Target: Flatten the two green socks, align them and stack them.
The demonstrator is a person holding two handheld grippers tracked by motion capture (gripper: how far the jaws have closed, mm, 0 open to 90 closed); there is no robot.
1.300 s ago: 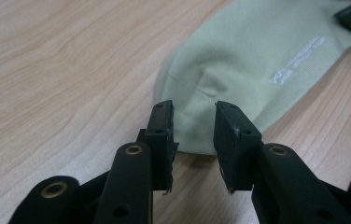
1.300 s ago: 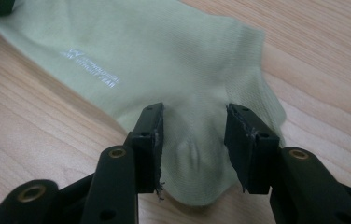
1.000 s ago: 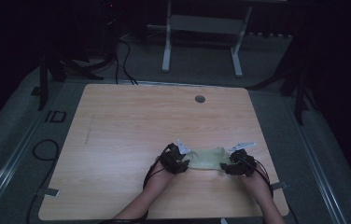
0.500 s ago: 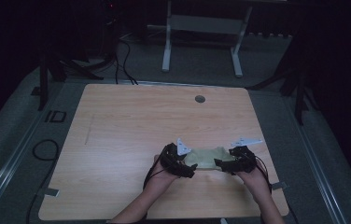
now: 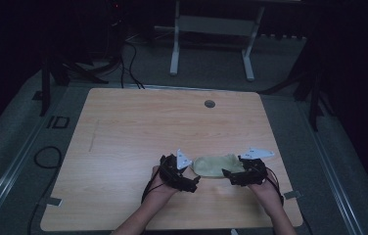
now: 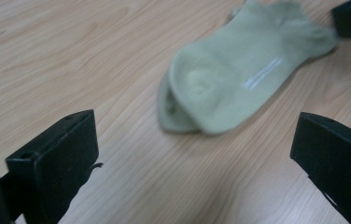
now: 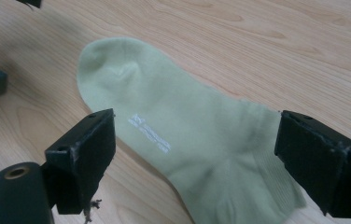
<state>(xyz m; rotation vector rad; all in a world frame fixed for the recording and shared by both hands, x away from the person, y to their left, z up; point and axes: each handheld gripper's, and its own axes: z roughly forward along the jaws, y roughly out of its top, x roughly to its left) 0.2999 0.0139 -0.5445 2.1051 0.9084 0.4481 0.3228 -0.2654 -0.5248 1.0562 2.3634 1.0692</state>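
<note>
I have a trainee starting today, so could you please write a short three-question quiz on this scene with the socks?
1. True or false: the left claw grips the pale green socks.
2. Which claw has the socks' cuff end between its jaws? A left, B right.
3. What surface do the socks lie on?

Key: 1 false, its jaws have just been opening and stand short of the socks. 2 B, the right claw. 3 The wooden table.

Looks like a dim lab or test room: bare wooden table (image 5: 138, 132), loose cables (image 5: 45, 156) on grey carpet, metal stand legs (image 5: 211, 44) behind.
</note>
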